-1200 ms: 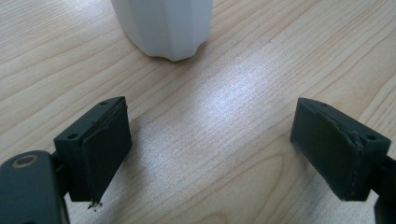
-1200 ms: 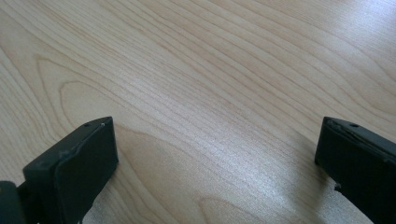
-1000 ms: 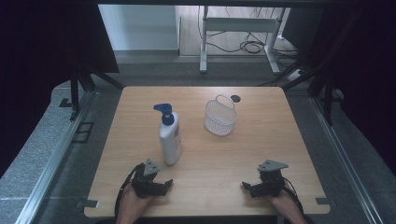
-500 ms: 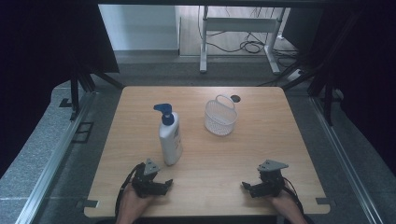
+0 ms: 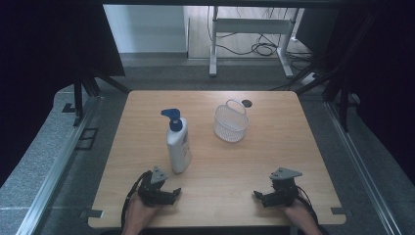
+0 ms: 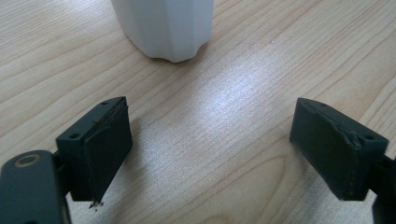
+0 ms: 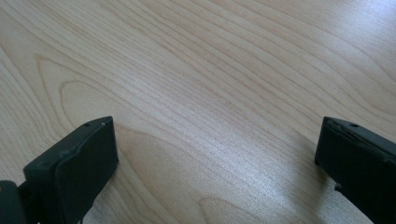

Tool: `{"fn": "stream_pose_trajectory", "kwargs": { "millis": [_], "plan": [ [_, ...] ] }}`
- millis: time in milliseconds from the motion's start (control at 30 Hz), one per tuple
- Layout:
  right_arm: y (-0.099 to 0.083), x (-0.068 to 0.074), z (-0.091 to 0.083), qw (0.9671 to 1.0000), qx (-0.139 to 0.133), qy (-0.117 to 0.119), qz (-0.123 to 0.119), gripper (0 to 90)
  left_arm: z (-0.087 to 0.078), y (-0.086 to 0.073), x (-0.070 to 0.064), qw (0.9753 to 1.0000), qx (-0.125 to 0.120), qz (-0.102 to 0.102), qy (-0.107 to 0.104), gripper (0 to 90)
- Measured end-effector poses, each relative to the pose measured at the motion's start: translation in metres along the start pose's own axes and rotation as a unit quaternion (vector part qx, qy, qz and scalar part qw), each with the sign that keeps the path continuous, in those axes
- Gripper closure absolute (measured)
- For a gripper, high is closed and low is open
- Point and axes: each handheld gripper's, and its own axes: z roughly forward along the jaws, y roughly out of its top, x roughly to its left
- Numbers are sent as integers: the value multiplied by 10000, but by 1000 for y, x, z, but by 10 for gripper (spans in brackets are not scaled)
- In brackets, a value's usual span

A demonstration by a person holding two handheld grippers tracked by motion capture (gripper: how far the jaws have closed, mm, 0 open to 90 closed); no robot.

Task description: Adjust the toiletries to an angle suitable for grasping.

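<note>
White pump bottle [image 5: 178, 147] bears a blue label, writing unreadable.

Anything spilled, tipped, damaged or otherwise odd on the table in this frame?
Nothing stands out. The pump bottle stands upright, the white basket sits upright beyond it, and the wooden table looks dry. The left gripper and right gripper rest open, holding nothing.

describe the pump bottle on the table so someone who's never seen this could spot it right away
On the wooden table, look left of centre, just ahead of the left gripper. The pump bottle stands upright there: tall, white, with a blue pump, unlike the low white mesh basket to its right.
</note>
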Motion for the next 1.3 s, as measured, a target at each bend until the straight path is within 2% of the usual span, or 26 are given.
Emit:
{"fn": "stream_pose_trajectory", "kwargs": {
  "millis": [167,367,633,667,833,867,933,1100,1300],
  "plan": [
    [0,0,0,10000,0,0,0,0,-2,1,0,10000,53,6,18,174],
    [0,0,0,10000,-1,1,0,0,-5,2,1,9999,97,-43,45,263],
    [0,0,0,10000,-2,2,0,0,-10,2,6,9998,130,-111,61,459],
    [0,0,0,10000,-1,1,1,0,-12,2,7,9997,110,-145,132,486],
    [0,0,0,10000,-2,1,2,0,-17,2,13,9994,38,-271,198,600],
    [0,0,0,10000,-2,1,2,0,-18,2,14,9994,29,-274,208,600],
    [0,0,0,10000,-1,0,2,0,-20,3,17,9990,12,-378,246,648],
    [0,0,0,10000,-1,1,0,0,-22,5,22,9984,-73,-520,192,721],
    [0,0,0,10000,0,1,-2,0,-21,9,26,9981,-67,-598,92,829]
  ]
}}
